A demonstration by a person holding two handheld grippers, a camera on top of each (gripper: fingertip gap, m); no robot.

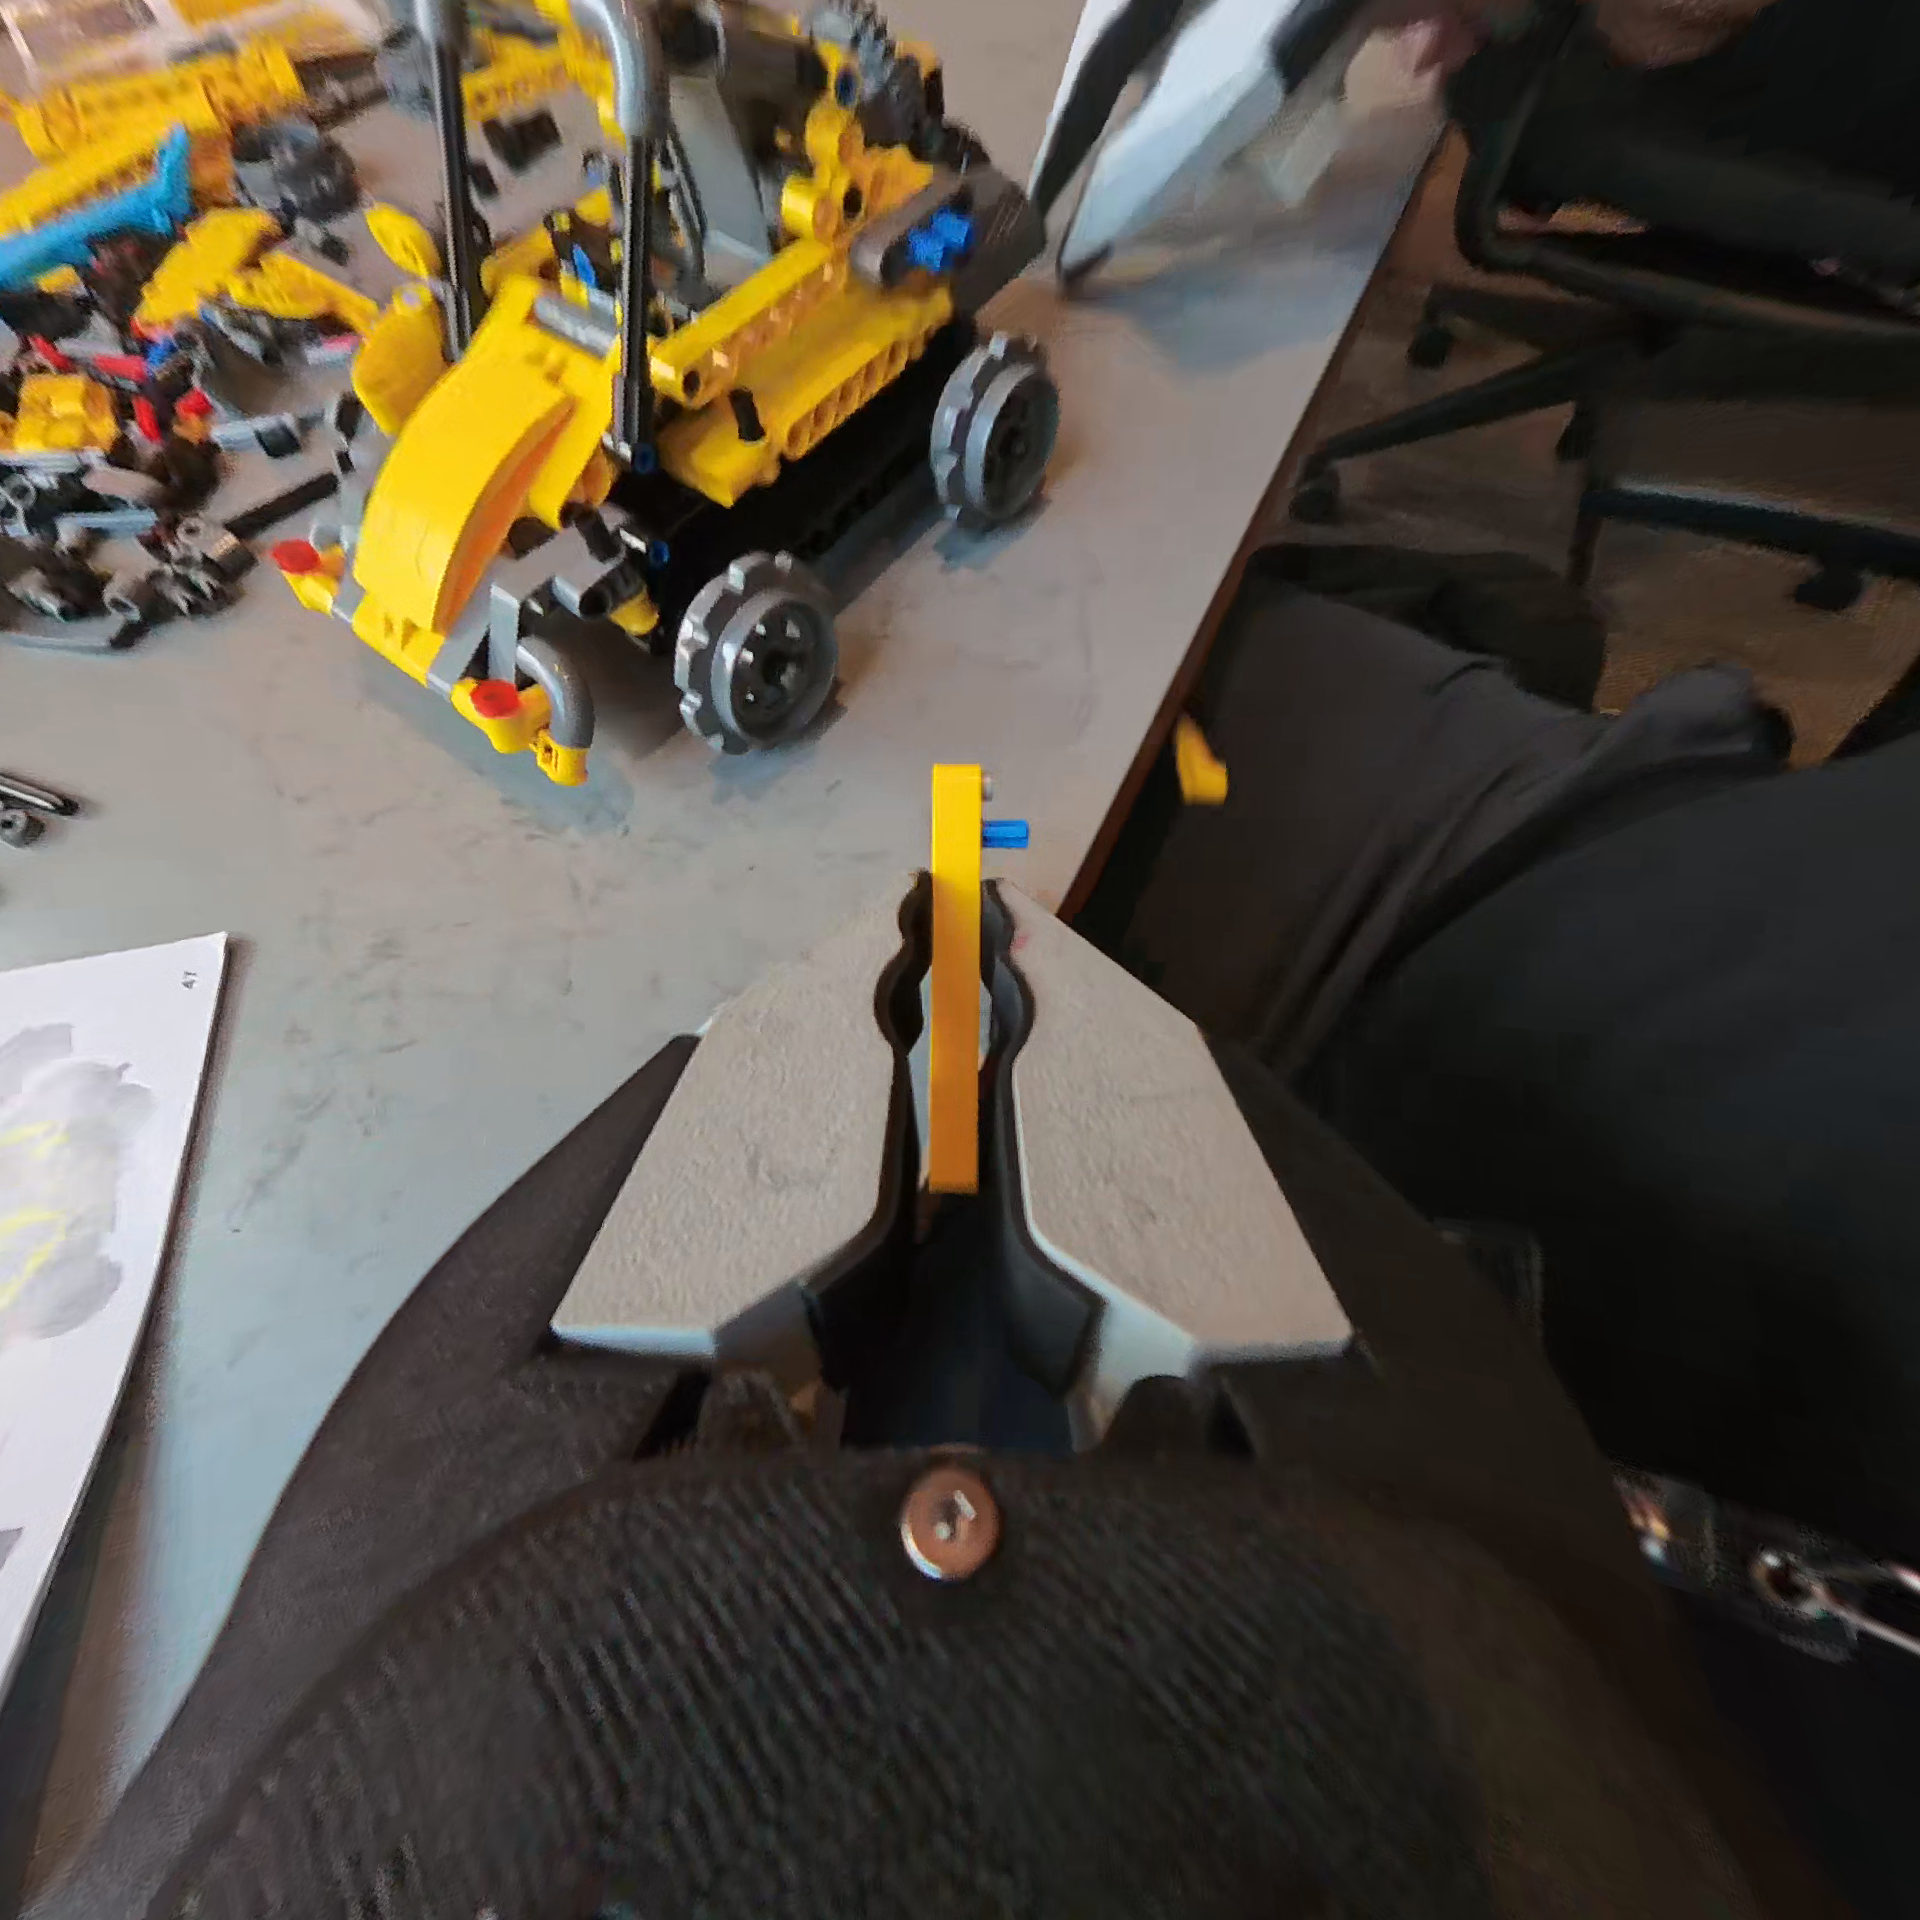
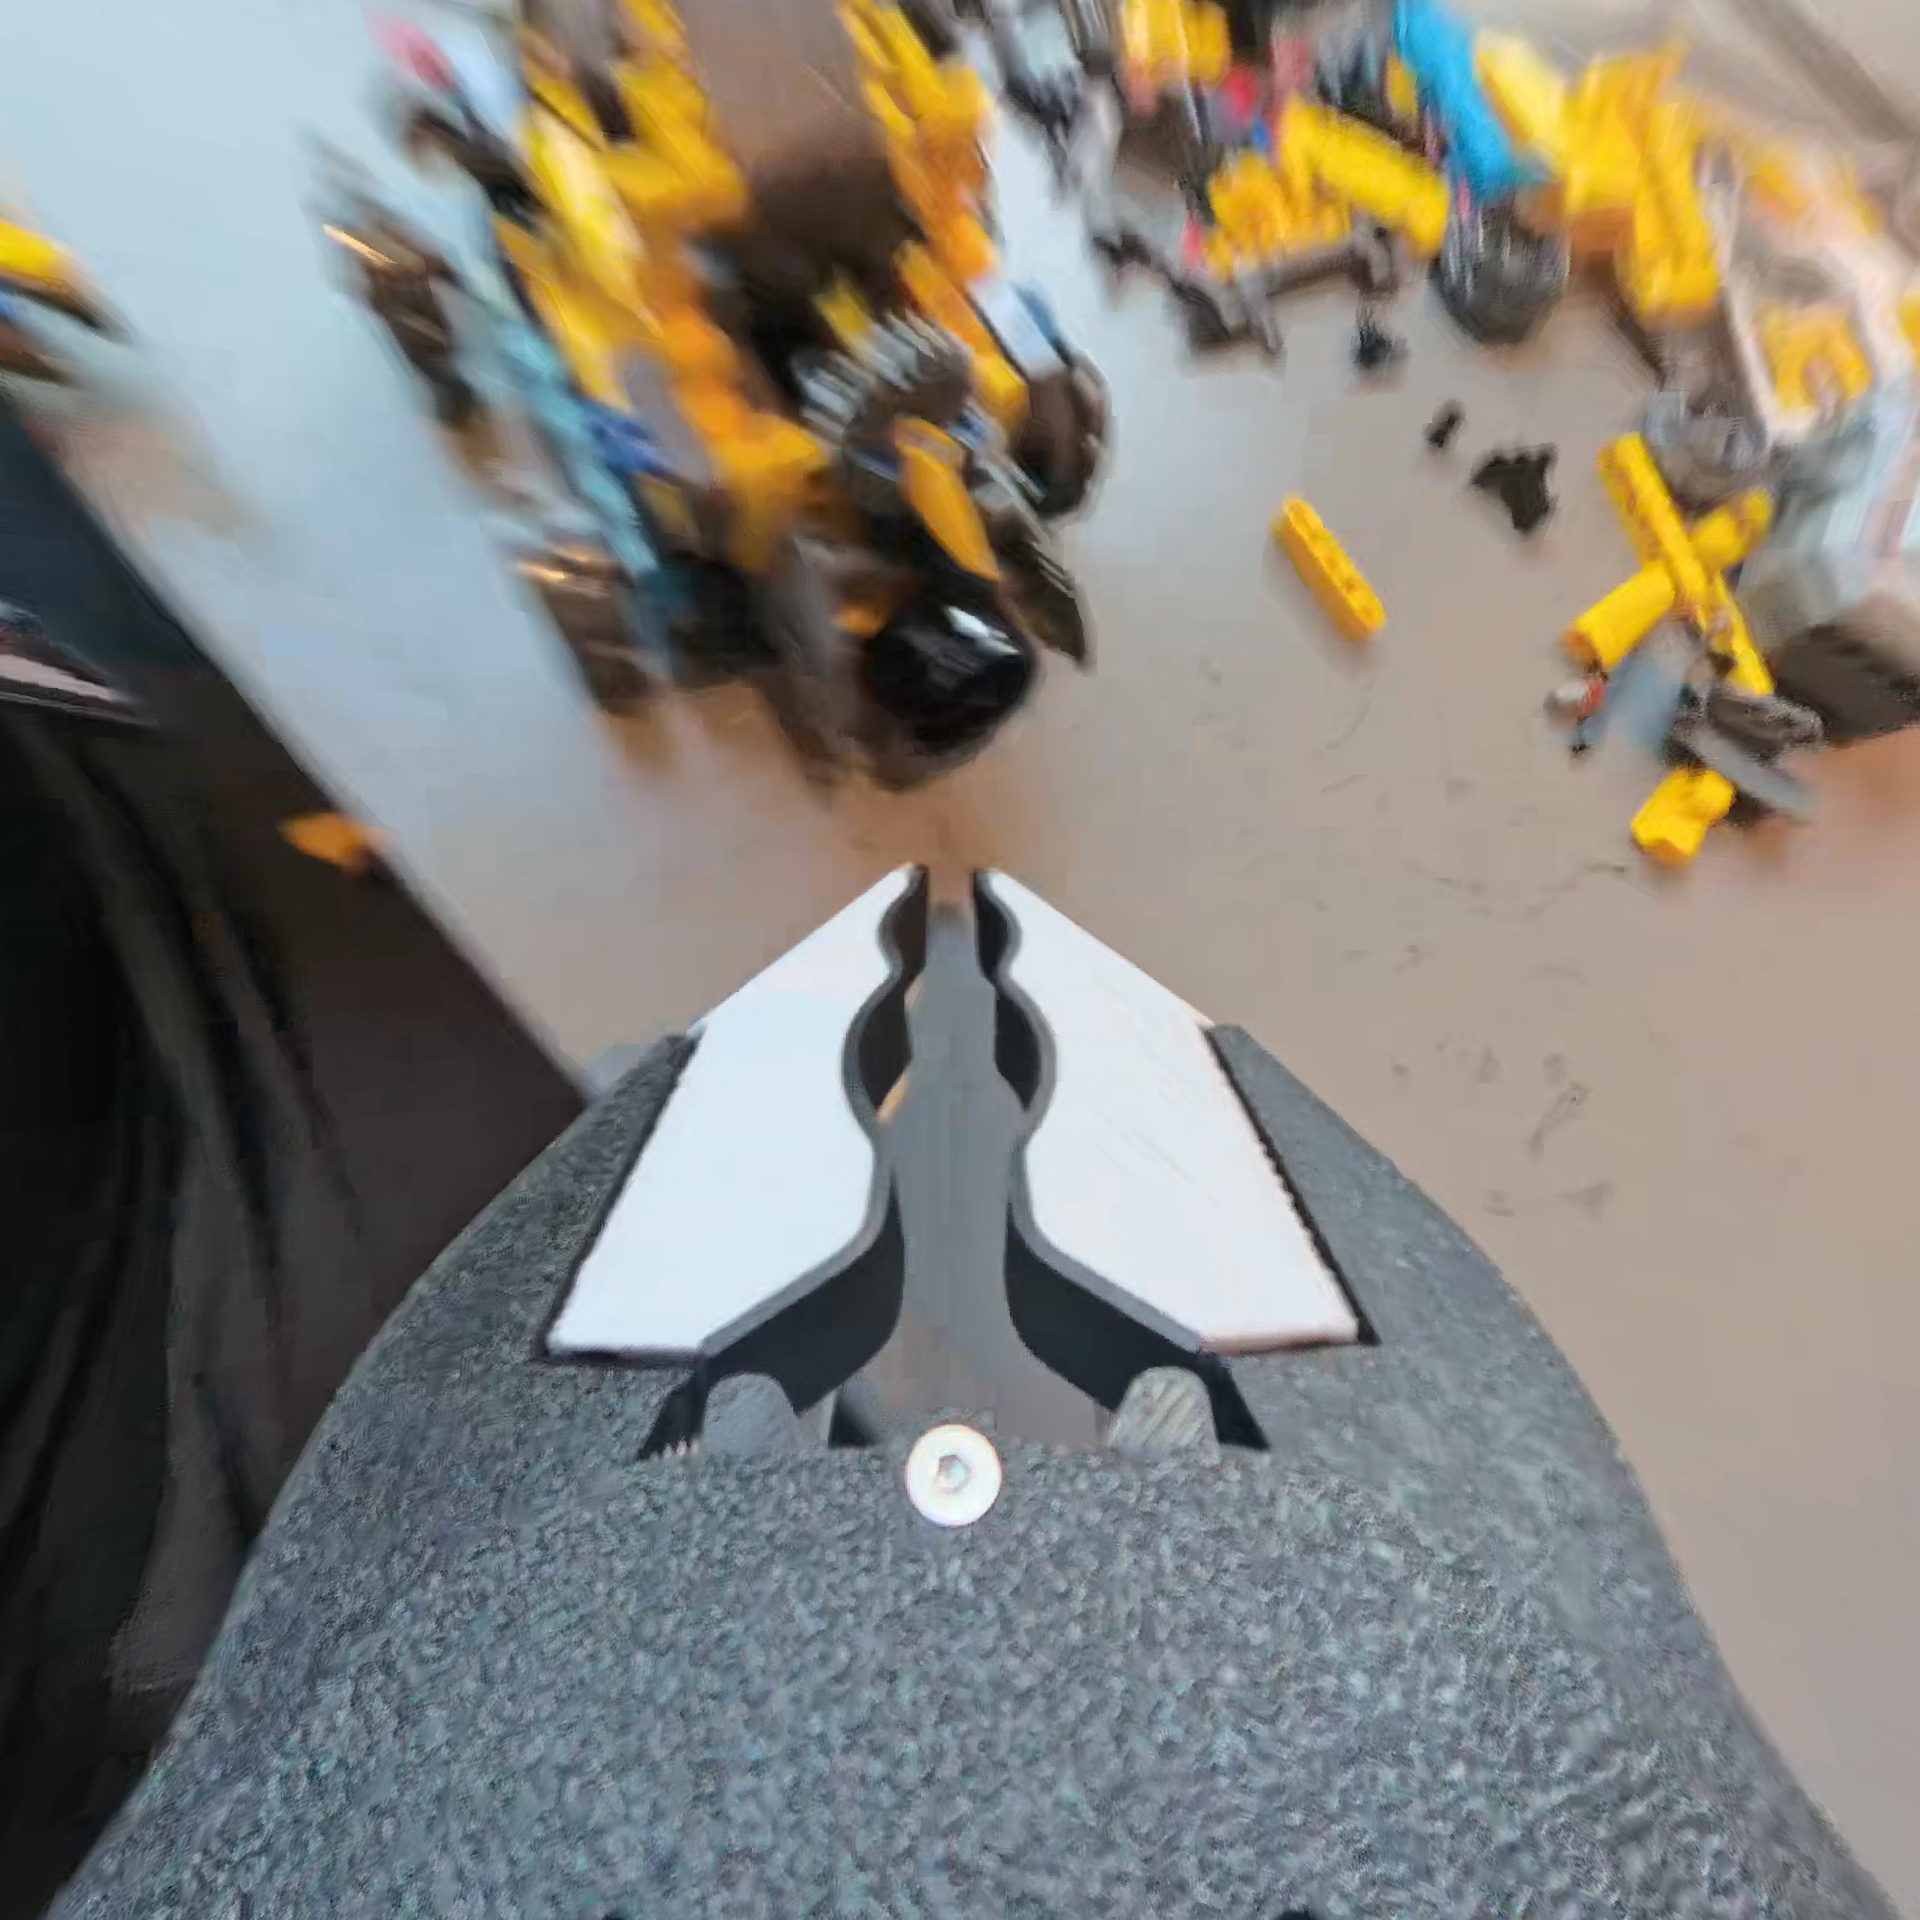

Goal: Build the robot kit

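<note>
My left gripper (image 1: 956, 888) is shut on a thin yellow beam (image 1: 956, 821) held on edge, with a small blue pin (image 1: 1006, 831) sticking out of its right side near the top. It hovers over the grey table (image 1: 416, 883) near the right edge. A yellow and black brick-built vehicle (image 1: 623, 436) with grey wheels stands just ahead to the left. My right gripper (image 2: 948, 878) is empty, its jaws almost together with a thin slit between them, above the table. The same vehicle (image 2: 779, 416) is ahead of it, blurred. The right gripper also shows blurred in the left wrist view (image 1: 1143, 135).
Piles of loose yellow, black and blue parts (image 1: 125, 312) lie behind the vehicle. An open instruction booklet (image 1: 83, 1195) lies at the left. A loose yellow beam (image 2: 1330, 566) and a yellow crossed assembly (image 2: 1683, 592) lie to the right. A person's dark-clothed legs (image 1: 1507, 935) and an office chair (image 1: 1714, 312) are beyond the table edge. The left gripper's tips are roughly 20 cm from the right gripper's.
</note>
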